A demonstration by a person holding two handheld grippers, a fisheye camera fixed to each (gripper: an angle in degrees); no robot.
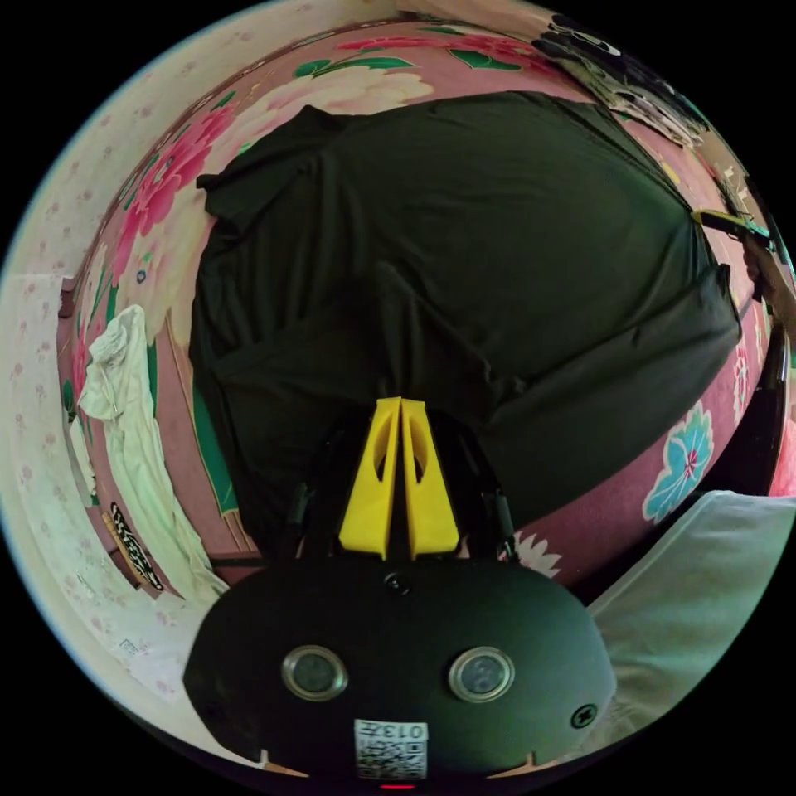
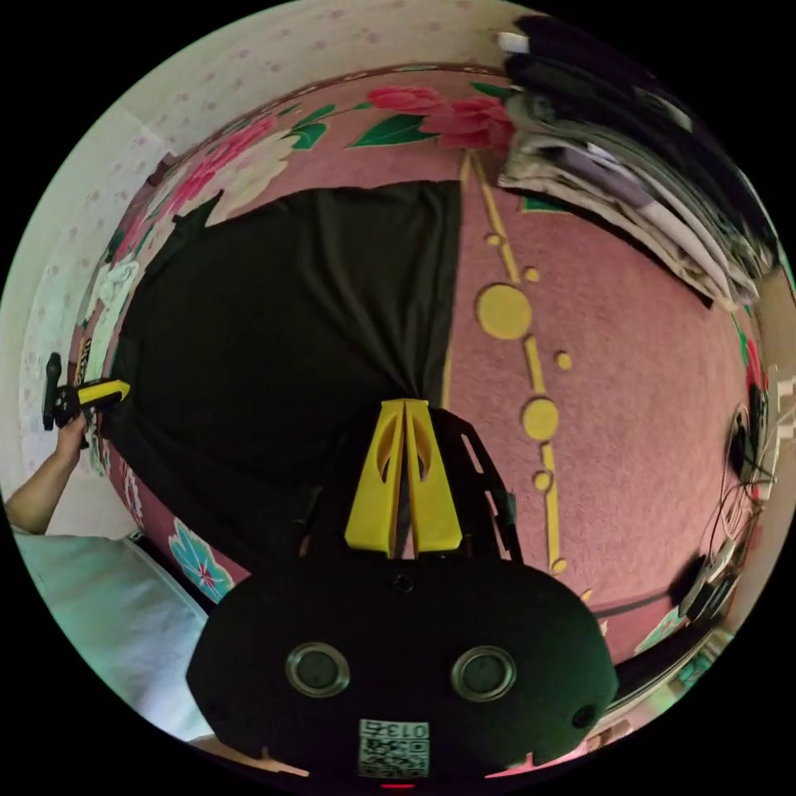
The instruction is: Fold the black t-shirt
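Note:
The black t-shirt (image 1: 464,249) lies spread flat on a pink flowered bed cover (image 1: 605,497). My left gripper (image 1: 400,402) is shut on the shirt's near edge, and folds run out from its yellow tips. At the shirt's far side the right gripper (image 1: 705,217) shows small, touching the cloth edge. In the right gripper view the t-shirt (image 2: 290,332) fills the left half. My right gripper (image 2: 405,404) is shut on a gathered corner of its straight edge. A hand holds the left gripper (image 2: 120,388) at the shirt's opposite edge.
A crumpled white garment (image 1: 124,414) lies beside the shirt by the wall. A stack of folded clothes (image 2: 630,166) sits on the cover (image 2: 630,373) past the shirt's straight edge. Cables (image 2: 746,464) lie at the cover's border. The person's pale clothing (image 2: 99,597) is close by.

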